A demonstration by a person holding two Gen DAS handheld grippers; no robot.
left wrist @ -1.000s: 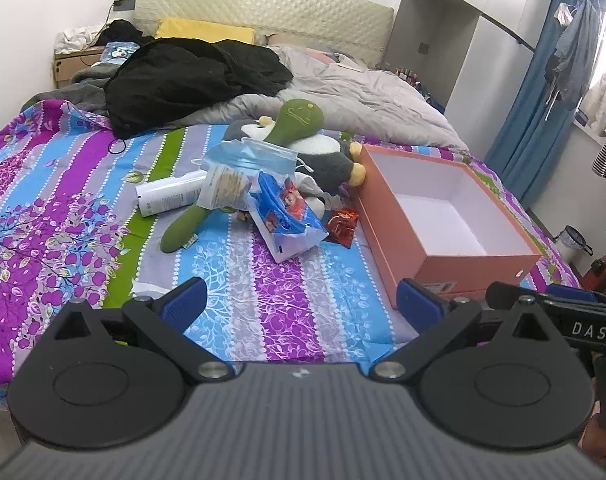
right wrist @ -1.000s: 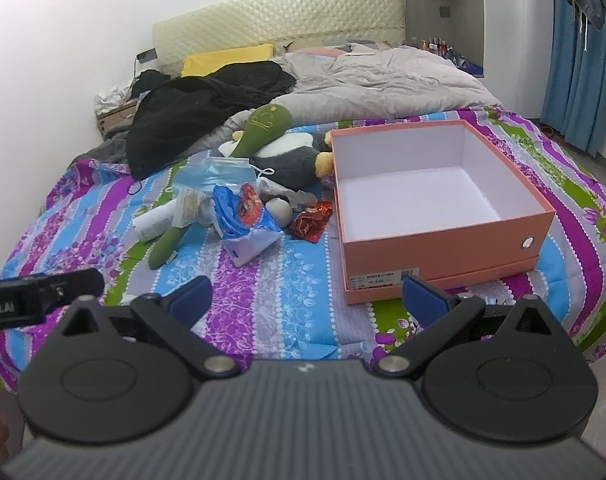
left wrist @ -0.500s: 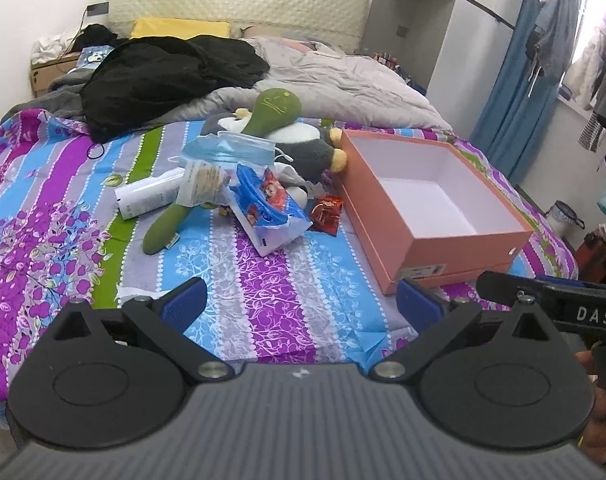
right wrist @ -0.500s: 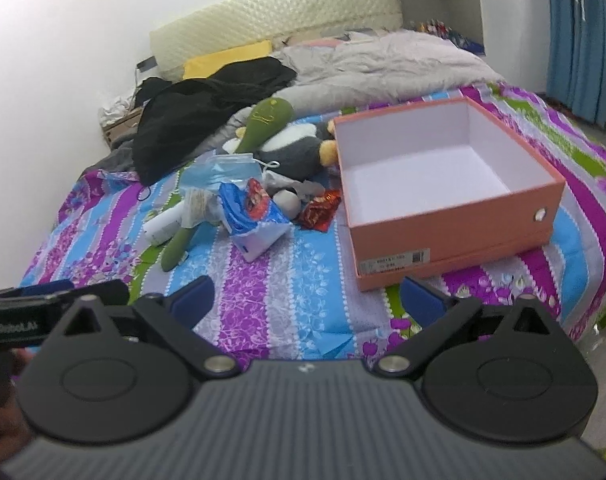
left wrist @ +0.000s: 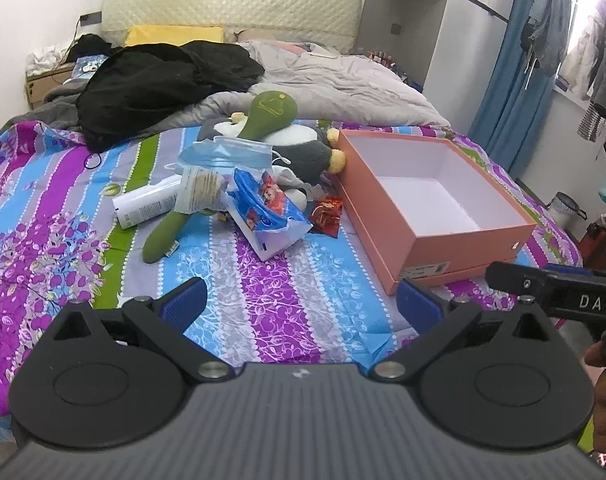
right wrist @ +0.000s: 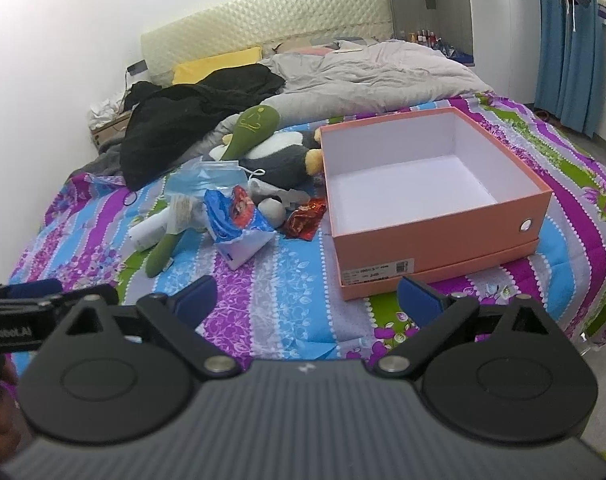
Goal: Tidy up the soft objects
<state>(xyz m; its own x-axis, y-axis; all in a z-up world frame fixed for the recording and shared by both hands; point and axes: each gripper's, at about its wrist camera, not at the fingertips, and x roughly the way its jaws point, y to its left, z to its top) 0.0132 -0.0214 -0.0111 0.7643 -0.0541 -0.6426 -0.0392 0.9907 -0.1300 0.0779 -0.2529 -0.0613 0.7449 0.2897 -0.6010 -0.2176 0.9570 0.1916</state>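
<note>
So nothing's been picked up yet, the only real change over the last second is the viewpoint: both cameras have shifted a bit, the left one swinging so the pile sits more central and the right one drifting so the box fills more of its right half. The left tongs (left wrist: 299,304) are spread wide with nothing between them, same for the right tongs (right wrist: 307,298), both hanging over the near edge of the bed (left wrist: 263,280). The stuff itself hasn't budged. The orange box (left wrist: 459,240) sits open and bare inside on the right side of the bed, and the heap is just left of it: a green plush (left wrist: 259,120) lying across a grey-and-white penguin plush (left wrist: 303,148) at the far end, a blue face mask (left wrist: 227,152) draped in front of those, a blue snack bag (left wrist: 263,208) nearest to us, a small red wrapper (left wrist: 327,216) just beside the box wall, and a white tube (left wrist: 147,204) on the left. Far back there's a black jacket (left wrist: 159,80) and a grey duvet (left wrist: 343,84). My read is this is lining-up time before the first grab, and the box looks like the obvious drop spot. The plushies are buried under and tangled with the mask and packets, so whatever gets pulled first might drag its neighbours along.
</note>
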